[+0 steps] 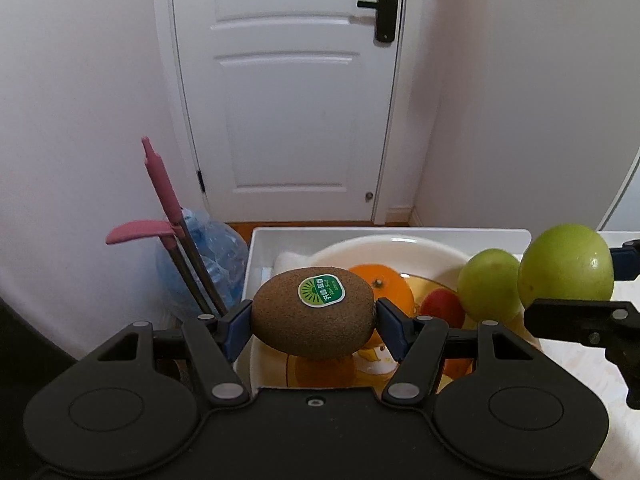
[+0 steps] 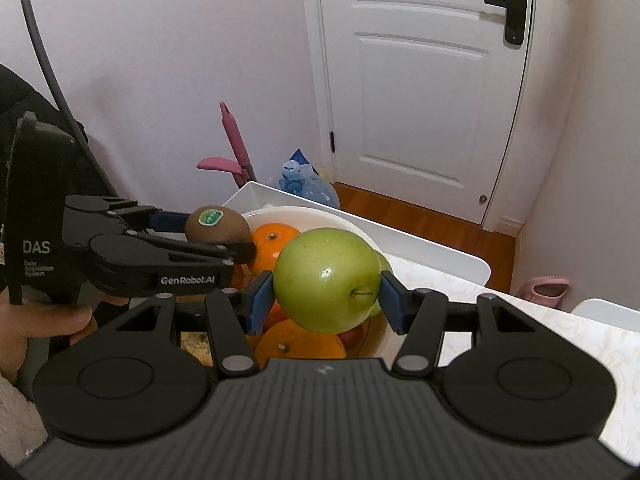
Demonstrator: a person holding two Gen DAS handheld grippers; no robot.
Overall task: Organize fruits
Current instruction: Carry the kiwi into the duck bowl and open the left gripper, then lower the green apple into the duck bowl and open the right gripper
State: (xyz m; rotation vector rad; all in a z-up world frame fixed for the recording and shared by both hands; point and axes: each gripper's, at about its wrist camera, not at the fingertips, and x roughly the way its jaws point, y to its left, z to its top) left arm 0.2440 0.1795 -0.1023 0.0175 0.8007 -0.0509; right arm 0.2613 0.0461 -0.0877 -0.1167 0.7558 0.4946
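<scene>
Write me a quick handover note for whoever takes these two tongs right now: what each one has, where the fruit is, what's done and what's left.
Left tongs: shut on the kiwi, held above the near rim of the white bowl.
Right tongs: shut on a green apple, also above the bowl.
In the bowl: two oranges, a second green apple and a red fruit. The bowl sits in a white tray on the table.
Done: both fruits are picked up and carried to the bowl.
Left: probably lower and release each one into the bowl, one at a time so they do not collide.
</scene>
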